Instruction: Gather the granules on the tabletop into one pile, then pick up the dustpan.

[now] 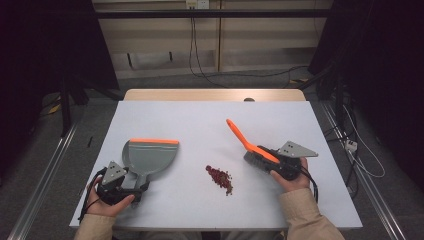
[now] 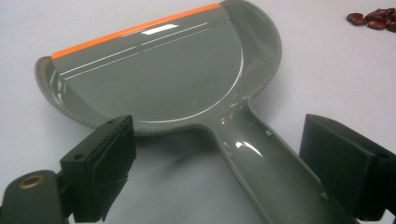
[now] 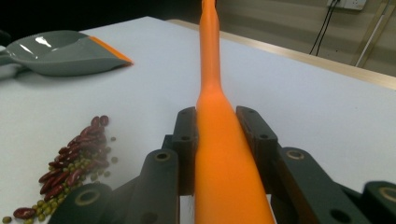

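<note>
Dustpan [image 2: 154, 79]: smooth grey plastic, orange lip, empty — handle between the left gripper's [image 2: 219, 172] wide jaws.
Brush [image 3: 219, 154]: orange handle clamped in the right gripper's [image 3: 218, 140] jaws.
Beans [image 3: 77, 161]: red and green heap on the white surface [image 1: 200, 125], left of those jaws.

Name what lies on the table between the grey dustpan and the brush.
A small pile of beans lies between the dustpan and the brush, plain in the high view.

In the right gripper view the top edge cuts off the orange brush handle [image 3: 211, 70], and in the left gripper view the bottom edge cuts the dustpan handle [image 2: 275, 177], the beans [image 2: 373, 18] partly outside.
</note>
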A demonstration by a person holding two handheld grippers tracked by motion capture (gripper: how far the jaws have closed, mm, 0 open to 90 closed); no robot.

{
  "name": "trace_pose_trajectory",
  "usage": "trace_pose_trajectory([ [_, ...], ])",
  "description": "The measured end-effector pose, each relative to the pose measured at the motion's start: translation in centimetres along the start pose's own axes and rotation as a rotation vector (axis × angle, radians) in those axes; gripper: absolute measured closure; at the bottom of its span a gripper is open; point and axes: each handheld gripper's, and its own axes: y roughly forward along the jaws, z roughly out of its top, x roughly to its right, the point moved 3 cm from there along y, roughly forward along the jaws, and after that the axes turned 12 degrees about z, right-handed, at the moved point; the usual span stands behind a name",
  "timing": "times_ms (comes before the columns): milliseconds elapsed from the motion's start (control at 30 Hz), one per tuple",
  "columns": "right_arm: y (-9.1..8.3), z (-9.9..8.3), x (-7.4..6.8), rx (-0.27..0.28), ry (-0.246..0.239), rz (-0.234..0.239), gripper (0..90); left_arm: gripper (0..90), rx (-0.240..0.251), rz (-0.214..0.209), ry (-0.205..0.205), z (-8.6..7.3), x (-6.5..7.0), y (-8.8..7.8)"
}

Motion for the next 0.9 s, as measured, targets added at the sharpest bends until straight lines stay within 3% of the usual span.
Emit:
trace_pose_trajectory([
  [367, -0.2, -0.3, 0.1, -0.012, 0.027, -0.009, 71.0, 16.2, -0.020, -0.023, -0.054, -0.6, -1.4, 0.0],
  [400, -0.2, -0.4, 0.1, -0.019, 0.022, -0.012, 71.0, 18.5, -0.018, -0.032, -0.075, -0.6, -1.5, 0.0],
  [567, -0.4, -0.8, -0.2, -0.058, 0.031, -0.017, 70.9, 23.7, -0.016, -0.001, -0.074, -0.6, -2.1, -0.2],
  [733, -1.0, -1.0, -0.5, -0.087, 0.050, -0.022, 70.8, 25.1, -0.015, -0.042, -0.051, -0.4, -1.6, 0.2],
  [900, -0.8, -0.8, -0.7, -0.107, 0.039, -0.020, 70.7, 25.0, -0.025, -0.052, -0.042, -0.3, -1.6, 0.6],
])
